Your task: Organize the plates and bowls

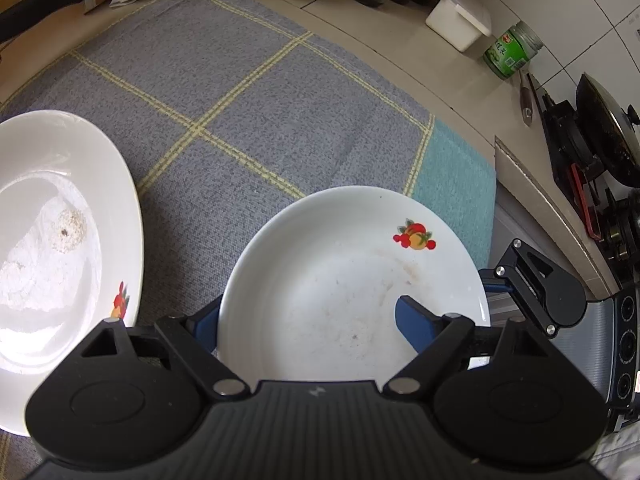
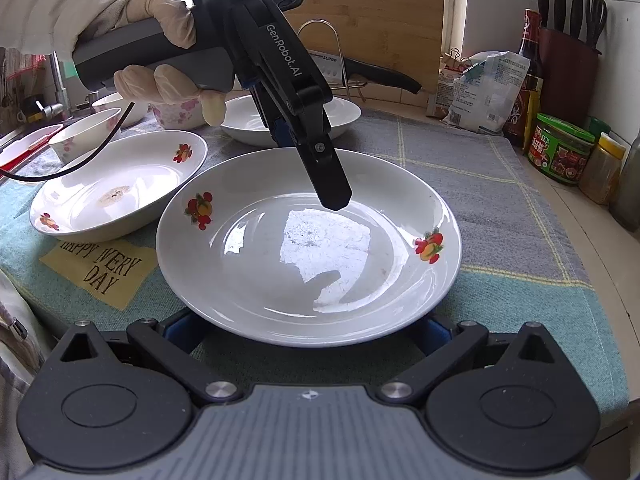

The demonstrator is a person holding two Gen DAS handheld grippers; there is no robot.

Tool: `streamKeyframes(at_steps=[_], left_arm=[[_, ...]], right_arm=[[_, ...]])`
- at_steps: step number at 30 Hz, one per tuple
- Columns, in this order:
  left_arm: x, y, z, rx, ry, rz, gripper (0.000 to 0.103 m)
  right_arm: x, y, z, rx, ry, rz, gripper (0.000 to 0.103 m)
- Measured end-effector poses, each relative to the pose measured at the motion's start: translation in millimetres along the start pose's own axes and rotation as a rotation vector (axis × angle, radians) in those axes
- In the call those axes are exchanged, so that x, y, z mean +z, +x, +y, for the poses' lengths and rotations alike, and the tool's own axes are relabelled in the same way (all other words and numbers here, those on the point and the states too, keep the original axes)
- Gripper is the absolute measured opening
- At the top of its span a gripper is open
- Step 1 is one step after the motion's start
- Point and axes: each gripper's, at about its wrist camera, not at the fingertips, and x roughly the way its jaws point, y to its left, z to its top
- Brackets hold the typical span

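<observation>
A white plate with fruit motifs (image 2: pixel 308 248) (image 1: pixel 340 272) lies on the grey checked cloth (image 1: pixel 240 100). My left gripper (image 1: pixel 308 312) (image 2: pixel 310 170), in a gloved hand, comes down over the plate's far rim. It is open and straddles the rim, one finger inside the plate and the other outside. My right gripper (image 2: pixel 306 332) (image 1: pixel 528 284) is open at the near rim, its blue fingertips spread wide and partly hidden under the plate. A second motif plate (image 2: pixel 120 196) (image 1: pixel 60 220) lies to the left, touching the first one's rim.
A third white plate (image 2: pixel 248 120) and small bowls (image 2: pixel 88 132) stand behind. Jars (image 2: pixel 560 152), bottles, a bag (image 2: pixel 488 88) and a knife block (image 2: pixel 568 60) line the back right. A stove with a wok (image 1: pixel 600 140) lies past the cloth's end.
</observation>
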Motion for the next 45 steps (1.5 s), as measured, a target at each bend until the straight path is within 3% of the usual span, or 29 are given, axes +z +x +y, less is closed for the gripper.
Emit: streamKeyframes(at_steps=[24, 36, 45], left_arm=[[-5.8, -4.2, -3.6, -0.012, 0.03, -0.033, 0.086], [6.6, -9.0, -9.3, 0.014, -0.036, -0.076, 0.087], [33.6, -6.6, -14.4, 0.031, -0.06, -0.124, 0.087]], right_arm=[[8.2, -1.0, 3.7, -0.056, -0.055, 0.051, 0.103], [19.2, 0.4, -25.6, 0.018, -0.075, 0.054, 0.103], [26.3, 3.0, -55.4, 0.018, -0.11, 0.048, 0.103]])
